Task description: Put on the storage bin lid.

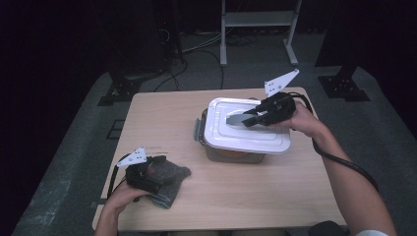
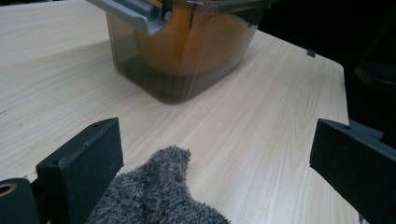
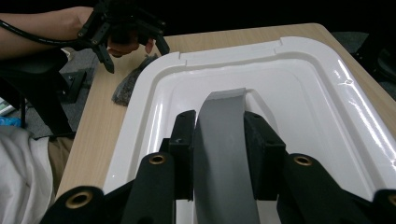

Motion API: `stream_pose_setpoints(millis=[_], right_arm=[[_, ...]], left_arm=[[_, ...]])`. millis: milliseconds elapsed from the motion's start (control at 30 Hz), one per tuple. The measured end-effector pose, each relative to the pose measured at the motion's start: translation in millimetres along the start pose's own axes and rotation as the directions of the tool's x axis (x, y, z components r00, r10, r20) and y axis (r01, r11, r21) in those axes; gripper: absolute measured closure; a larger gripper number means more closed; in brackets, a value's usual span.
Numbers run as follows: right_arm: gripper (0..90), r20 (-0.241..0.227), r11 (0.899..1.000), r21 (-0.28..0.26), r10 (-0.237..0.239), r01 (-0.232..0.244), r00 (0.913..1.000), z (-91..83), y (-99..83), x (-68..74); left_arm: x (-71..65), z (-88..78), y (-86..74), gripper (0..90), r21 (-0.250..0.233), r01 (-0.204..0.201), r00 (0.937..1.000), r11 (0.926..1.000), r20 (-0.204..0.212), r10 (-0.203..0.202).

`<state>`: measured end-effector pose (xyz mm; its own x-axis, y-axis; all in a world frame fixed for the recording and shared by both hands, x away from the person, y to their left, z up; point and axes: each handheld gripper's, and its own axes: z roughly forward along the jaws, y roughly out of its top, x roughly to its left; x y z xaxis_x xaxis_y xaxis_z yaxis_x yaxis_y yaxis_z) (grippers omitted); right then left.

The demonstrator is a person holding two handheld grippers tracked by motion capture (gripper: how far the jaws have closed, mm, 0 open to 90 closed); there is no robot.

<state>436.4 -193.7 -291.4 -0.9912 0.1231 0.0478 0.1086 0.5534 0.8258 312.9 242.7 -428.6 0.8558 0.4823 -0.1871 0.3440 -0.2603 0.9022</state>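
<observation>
Right of the table's middle, the white lid (image 1: 246,129) sits on the translucent container (image 1: 231,153); its grey handle (image 3: 220,140) runs along the lid's long axis, left to right, and the right gripper (image 1: 250,118) comes in from the right, jaws clamped on the handle's two sides. Near left, well apart, the left gripper (image 2: 215,172) rests with jaws wide, holding nothing, a grey cloth (image 2: 156,196) lying loose between them. Lifting falls to the right hand; judged, the pull goes straight up, lid kept level.

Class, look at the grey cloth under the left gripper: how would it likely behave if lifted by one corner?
The cloth lies crumpled and fuzzy on the table, so it would probably droop, not hold shape. It looks light, and its pile should grip rather than slip.
</observation>
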Motion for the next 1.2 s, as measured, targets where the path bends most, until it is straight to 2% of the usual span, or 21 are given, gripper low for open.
stream_pose_setpoints(millis=[67,267,533,933,1200], right_arm=[[66.2,-0.003,1.0,0.004,-0.001,0.001,1.0,3.0,2.2,-2.6],[66.2,-0.012,1.0,-0.003,0.0,-0.001,0.9999,10.6,5.2,-12.4],[66.2,-0.023,1.0,0.011,0.025,-0.024,0.9994,25.9,-1.1,-28.5],[66.2,-0.053,0.998,0.046,0.04,-0.038,0.9978,50.3,-7.0,-38.7],[66.2,-0.057,0.997,0.061,0.052,-0.049,0.997,51.6,-13.3,-44.3]], left_arm=[[-0.5,-1.6,0.9,1.8,-0.012,0.0,1.0,0.9999,0.0,0.0],[2.0,-3.8,-2.9,1.9,-0.008,0.017,0.9998,0.9998,-0.006,-0.017],[2.4,-4.6,-3.2,1.9,-0.009,0.018,0.9998,0.9998,-0.005,-0.018],[1.5,-7.6,-2.6,1.8,-0.014,0.018,0.9998,0.9997,-0.009,-0.018],[-0.4,-7.6,-2.8,1.9,-0.015,0.021,0.9997,0.9997,-0.008,-0.022]])
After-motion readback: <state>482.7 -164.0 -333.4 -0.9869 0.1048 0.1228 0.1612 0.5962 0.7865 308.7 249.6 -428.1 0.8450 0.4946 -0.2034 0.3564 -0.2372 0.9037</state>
